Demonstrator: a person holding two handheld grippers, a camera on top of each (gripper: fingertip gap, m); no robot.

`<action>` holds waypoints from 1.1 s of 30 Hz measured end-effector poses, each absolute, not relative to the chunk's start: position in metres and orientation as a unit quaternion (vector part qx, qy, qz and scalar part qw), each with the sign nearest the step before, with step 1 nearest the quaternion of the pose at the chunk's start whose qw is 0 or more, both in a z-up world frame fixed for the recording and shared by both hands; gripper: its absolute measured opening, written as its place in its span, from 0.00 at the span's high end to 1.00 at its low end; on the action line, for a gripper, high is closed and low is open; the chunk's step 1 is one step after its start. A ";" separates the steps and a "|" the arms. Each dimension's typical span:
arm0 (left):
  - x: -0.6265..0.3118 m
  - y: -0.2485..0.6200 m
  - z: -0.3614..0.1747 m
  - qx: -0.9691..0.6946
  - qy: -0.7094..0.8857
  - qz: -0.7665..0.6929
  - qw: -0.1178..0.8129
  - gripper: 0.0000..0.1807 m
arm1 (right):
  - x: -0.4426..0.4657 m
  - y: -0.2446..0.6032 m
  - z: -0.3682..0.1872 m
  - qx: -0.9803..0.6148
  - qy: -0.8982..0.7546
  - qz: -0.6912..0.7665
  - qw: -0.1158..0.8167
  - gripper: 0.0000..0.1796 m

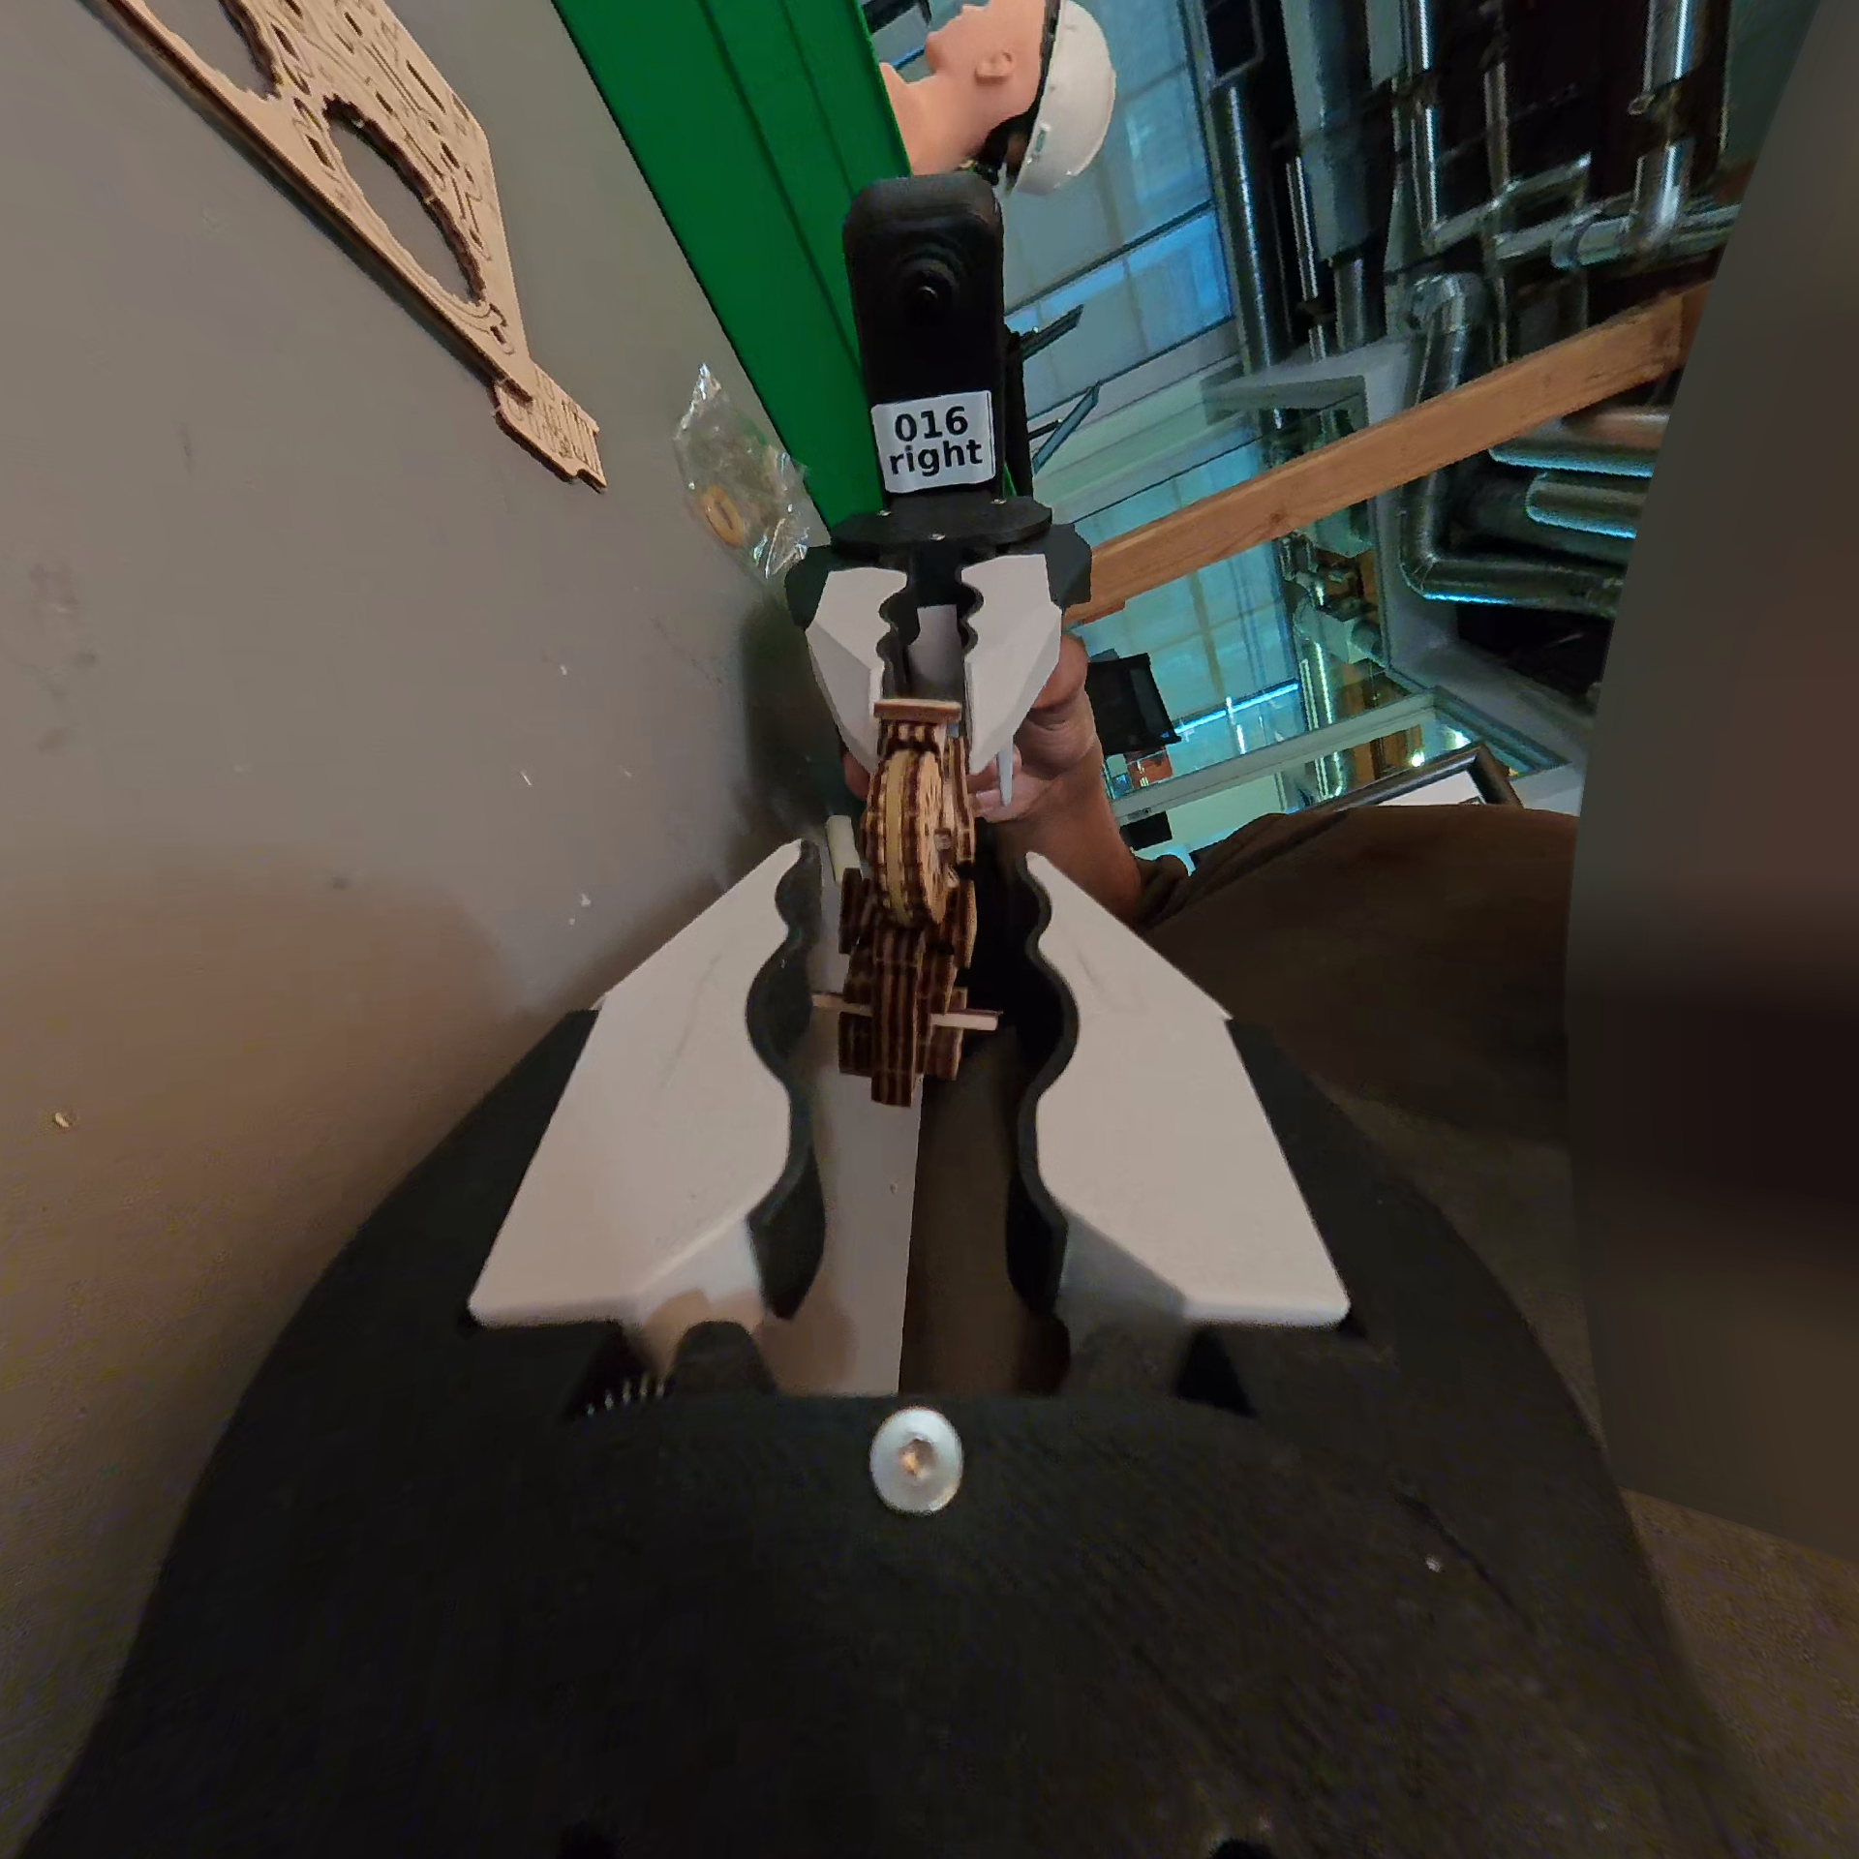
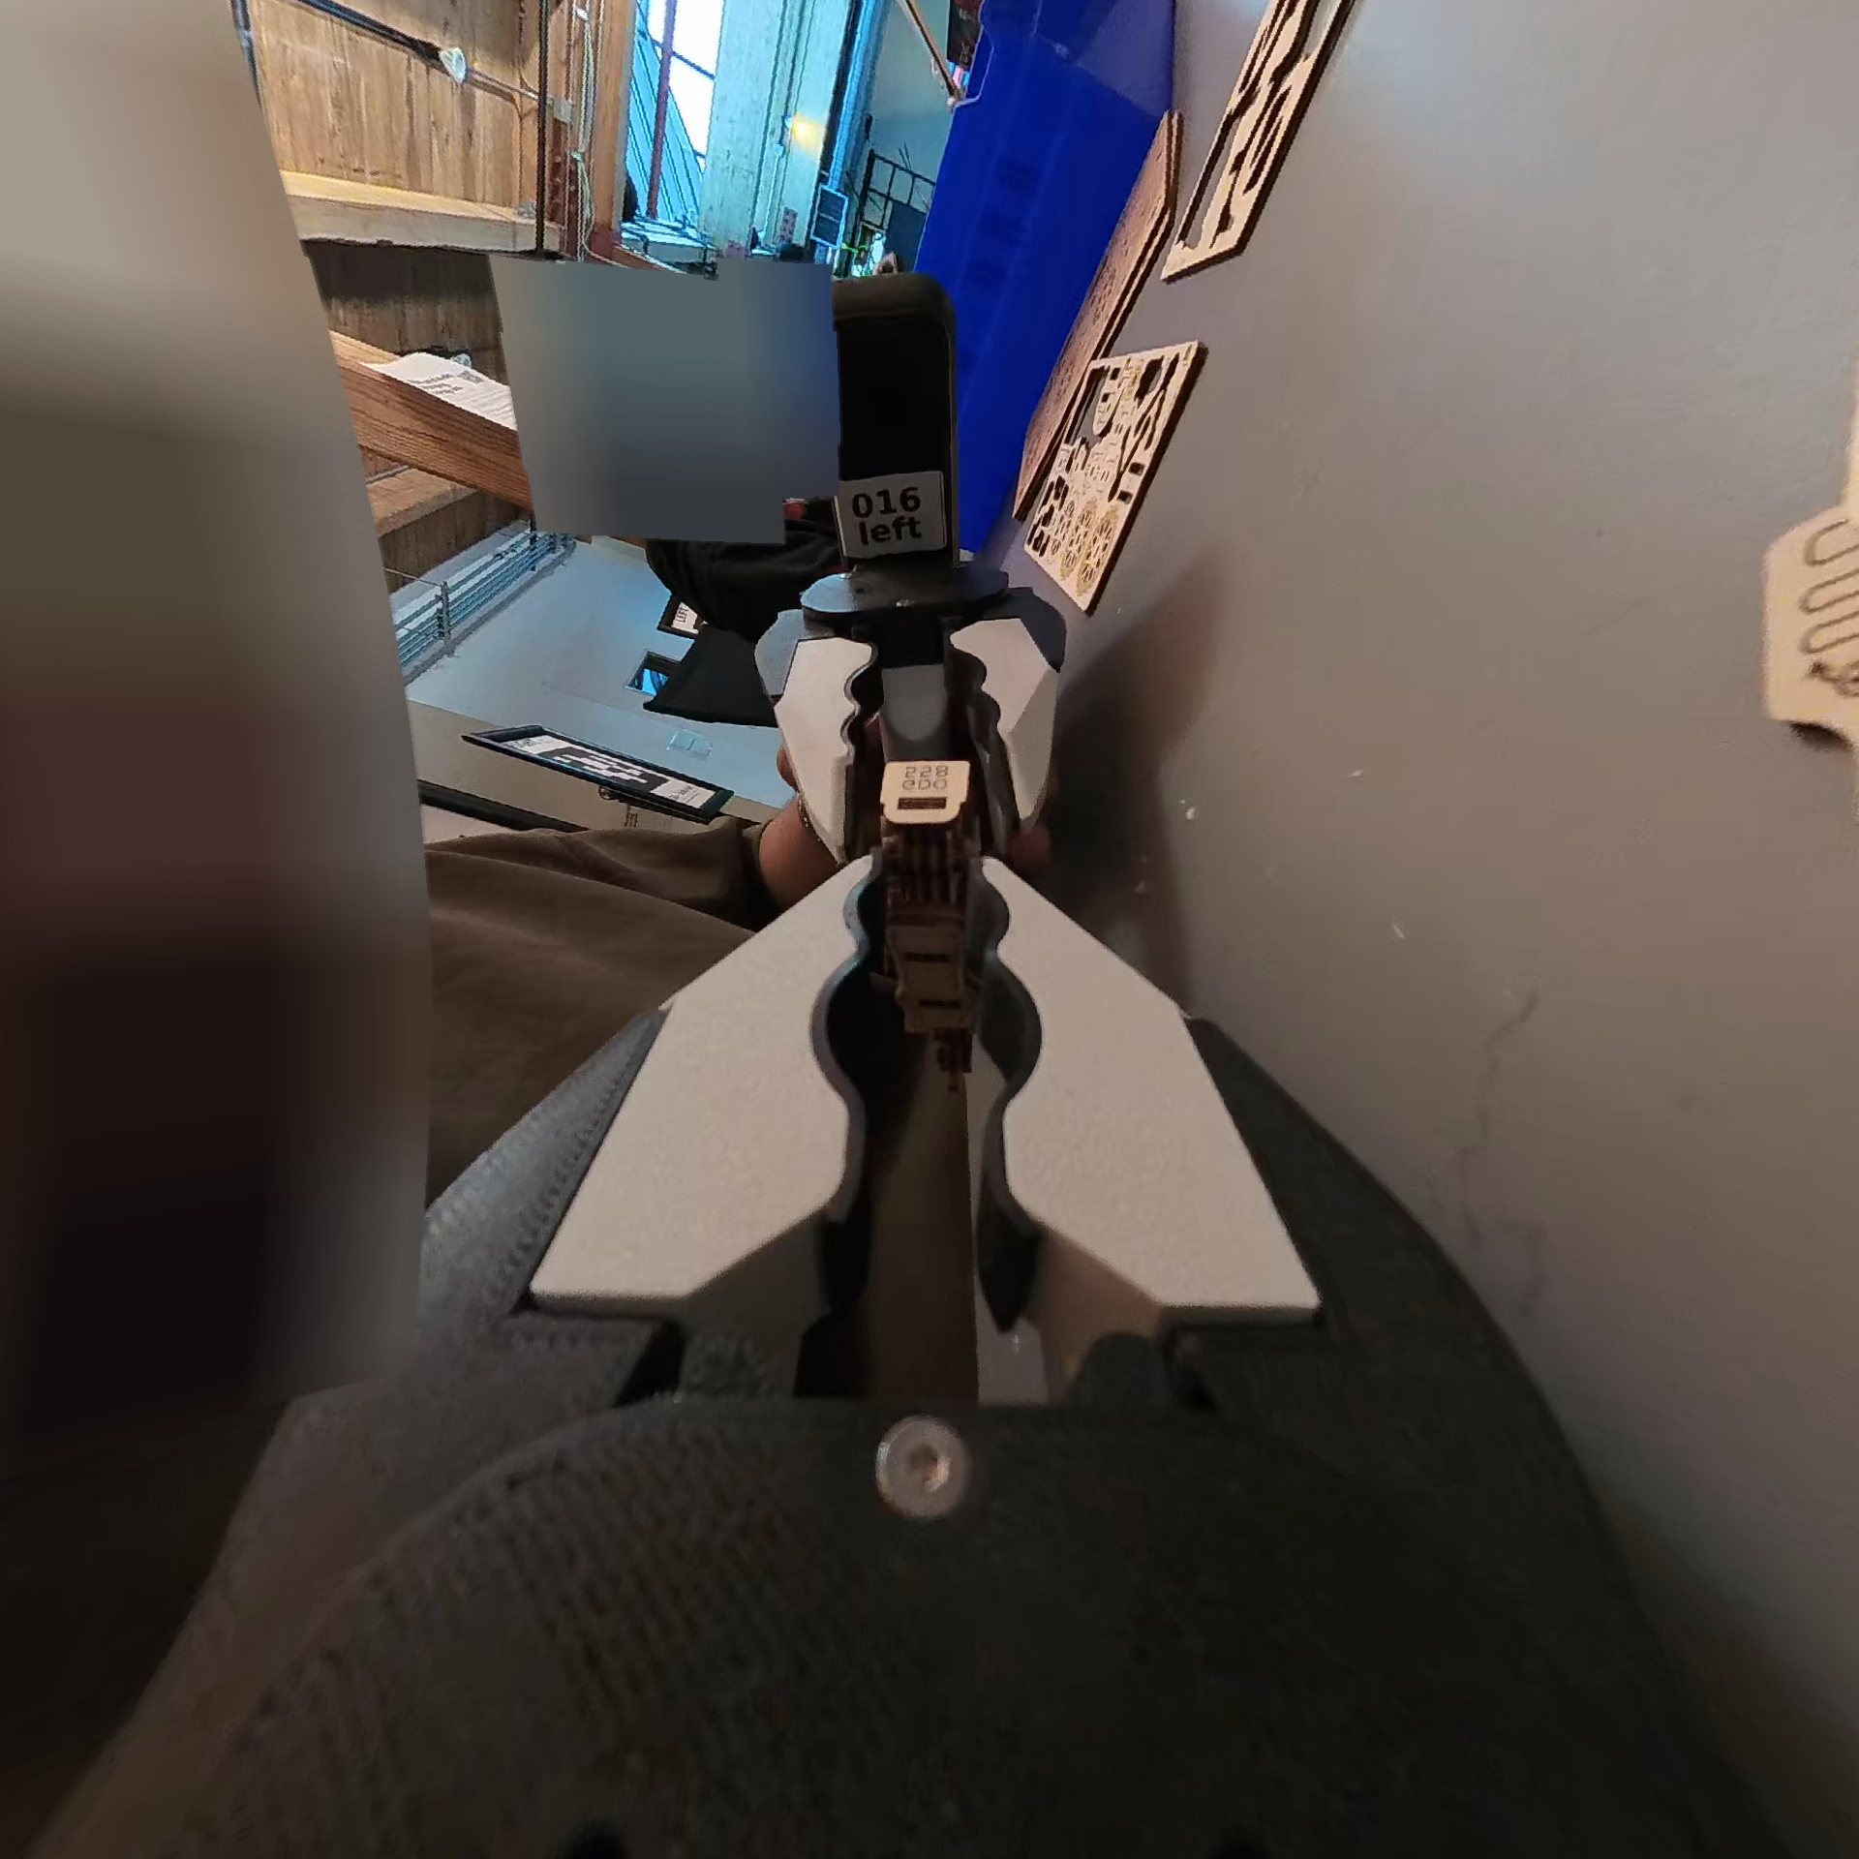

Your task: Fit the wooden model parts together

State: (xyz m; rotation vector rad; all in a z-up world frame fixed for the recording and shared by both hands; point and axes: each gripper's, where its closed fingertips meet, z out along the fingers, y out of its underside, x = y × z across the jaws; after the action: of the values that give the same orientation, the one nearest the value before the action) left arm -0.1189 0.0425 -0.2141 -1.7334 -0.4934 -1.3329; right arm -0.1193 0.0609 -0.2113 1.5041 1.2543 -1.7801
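Laser-cut plywood, thin, light and likely brittle at its pegs, the wooden model (image 1: 910,905) hangs above the grey desk (image 1: 302,805), pinched between the left hand-held gripper (image 1: 910,966) and the right hand-held gripper (image 1: 931,734), best gripped on its flat layered faces.

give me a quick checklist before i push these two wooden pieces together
1. Left gripper clamped on the wooden model: ok.
2. Right gripper clamped on its end of the model: ok.
3. Grippers facing each other in line: ok.
4. Pieces already touching: ok, they overlap in the left wrist view.
5. Tabs matched to slots: cannot tell, joint hidden.
6. Model lifted clear of the grey table: ok.
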 end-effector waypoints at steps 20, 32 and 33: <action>-0.123 0.043 -0.214 -0.700 -0.204 -0.521 0.444 0.93 | -0.120 0.057 -0.214 0.554 0.461 -0.649 0.245 0.93; -0.127 0.041 -0.207 -0.695 -0.193 -0.510 0.469 0.93 | -0.125 0.061 -0.204 0.536 0.466 -0.672 0.211 0.89; -0.128 0.041 -0.207 -0.694 -0.194 -0.508 0.471 0.93 | -0.125 0.062 -0.204 0.535 0.470 -0.672 0.203 0.87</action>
State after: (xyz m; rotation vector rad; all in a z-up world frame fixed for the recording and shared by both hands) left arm -0.1284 0.0410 -0.2071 -1.7008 -0.4740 -1.2440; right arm -0.1250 0.0624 -0.2037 1.4930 1.3106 -1.8760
